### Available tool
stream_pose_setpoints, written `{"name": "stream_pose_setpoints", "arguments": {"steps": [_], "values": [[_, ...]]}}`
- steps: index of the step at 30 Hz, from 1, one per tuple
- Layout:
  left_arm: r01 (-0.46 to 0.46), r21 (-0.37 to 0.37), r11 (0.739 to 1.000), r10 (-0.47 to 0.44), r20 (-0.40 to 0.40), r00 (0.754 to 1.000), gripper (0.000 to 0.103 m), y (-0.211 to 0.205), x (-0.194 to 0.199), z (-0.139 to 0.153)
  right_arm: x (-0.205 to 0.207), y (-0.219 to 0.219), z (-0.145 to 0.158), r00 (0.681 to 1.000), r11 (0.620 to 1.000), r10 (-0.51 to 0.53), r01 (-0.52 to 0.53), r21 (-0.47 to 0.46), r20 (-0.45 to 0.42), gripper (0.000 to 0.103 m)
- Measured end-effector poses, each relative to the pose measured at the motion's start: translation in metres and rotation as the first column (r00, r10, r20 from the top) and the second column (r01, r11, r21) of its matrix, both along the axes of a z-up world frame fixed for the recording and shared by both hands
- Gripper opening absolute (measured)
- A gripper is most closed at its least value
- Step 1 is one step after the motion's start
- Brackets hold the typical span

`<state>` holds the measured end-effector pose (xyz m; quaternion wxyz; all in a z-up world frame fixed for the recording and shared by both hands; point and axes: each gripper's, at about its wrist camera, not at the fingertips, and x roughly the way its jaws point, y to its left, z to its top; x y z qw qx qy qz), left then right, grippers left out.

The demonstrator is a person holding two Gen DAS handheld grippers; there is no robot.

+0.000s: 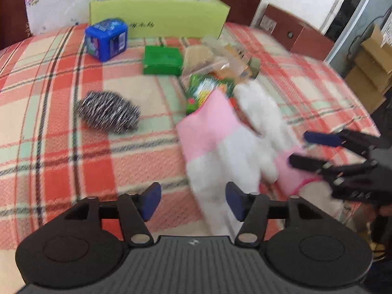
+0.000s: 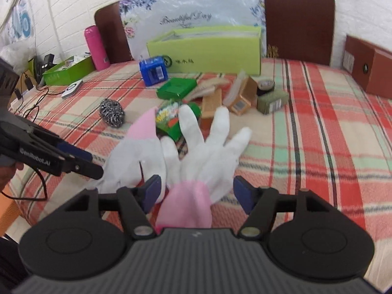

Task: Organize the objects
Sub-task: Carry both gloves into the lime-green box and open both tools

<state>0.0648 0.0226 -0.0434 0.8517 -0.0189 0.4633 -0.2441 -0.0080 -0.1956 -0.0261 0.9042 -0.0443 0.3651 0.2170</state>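
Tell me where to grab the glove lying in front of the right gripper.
Grip the glove by its pink cuff, coming in low from the near side. The cuff is bunched, narrow and points at the right gripper, whose open jaws already flank it; the splayed white fingers lie flat and offer less.

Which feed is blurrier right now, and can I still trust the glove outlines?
Left wrist view: motion-smeared, the gloves and snack packet have soft edges. Right wrist view: sharper, glove fingers crisp, only fisheye bending at the rim; daylight even, no glare.
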Motion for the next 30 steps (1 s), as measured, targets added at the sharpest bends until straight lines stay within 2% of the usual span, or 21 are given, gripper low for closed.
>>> {"name": "stream_pose_setpoints", "arguments": {"steps": [1,3,7,11,15,17,18,19,20,21,25,30], "values": [[0.007,-0.027,1.000,-0.007,0.012,1.000,0.072,-0.003,0.002,0.001,0.002,0.003,-0.001,1.000,1.000,-0.001,0.001,-0.024,0.003,0.065],[0.050,-0.046,0.998,-0.049,0.028,0.998,0.074,-0.018,0.009,0.002,0.003,0.007,-0.004,1.000,0.999,0.008,-0.008,-0.048,0.009,0.065],[0.095,0.015,0.995,-0.095,0.001,0.995,0.073,-0.044,0.019,-0.013,-0.004,0.007,-0.005,1.000,0.998,0.014,-0.013,-0.056,0.021,0.064],[0.099,0.008,0.995,-0.099,0.022,0.995,0.072,-0.042,0.012,-0.012,0.000,0.009,-0.008,1.000,0.998,0.013,-0.012,-0.061,0.018,0.063],[0.081,0.008,0.997,-0.081,0.030,0.996,0.072,-0.039,0.009,-0.016,0.009,0.013,-0.019,1.000,0.997,0.023,-0.024,-0.068,-0.013,0.053],[0.083,0.021,0.996,-0.084,0.048,0.995,0.059,-0.040,0.007,-0.016,0.010,0.015,-0.022,0.999,0.997,0.025,-0.027,-0.069,-0.020,0.045],[0.089,0.037,0.995,-0.091,0.055,0.994,0.042,-0.042,0.007,-0.016,0.009,0.015,-0.022,0.999,0.998,0.027,-0.029,-0.065,-0.021,0.037],[0.096,0.043,0.994,-0.099,0.057,0.993,0.031,-0.042,0.007,-0.015,0.008,0.015,-0.021,0.999,0.998,0.030,-0.032,-0.061,-0.023,0.032],[0.107,0.033,0.994,-0.108,0.051,0.993,0.026,-0.043,0.008,-0.015,0.008,0.014,-0.020,0.999,0.998,0.032,-0.034,-0.054,-0.027,0.021],[0.119,0.011,0.993,-0.119,0.041,0.992,0.012,-0.042,0.009,-0.015,0.008,0.013,-0.019,0.999,0.999,0.031,-0.033,-0.043,-0.034,0.014],[0.102,-0.009,0.995,-0.102,0.056,0.993,0.009,-0.034,0.010,-0.008,0.010,0.006,-0.006,0.999,0.999,0.032,-0.031,0.019,-0.038,0.009],[0.034,0.008,0.999,-0.035,0.141,0.989,0.008,-0.009,0.018,0.021,0.020,0.000,0.022,0.999,0.993,0.051,-0.051,0.109,0.008,0.008]]}}
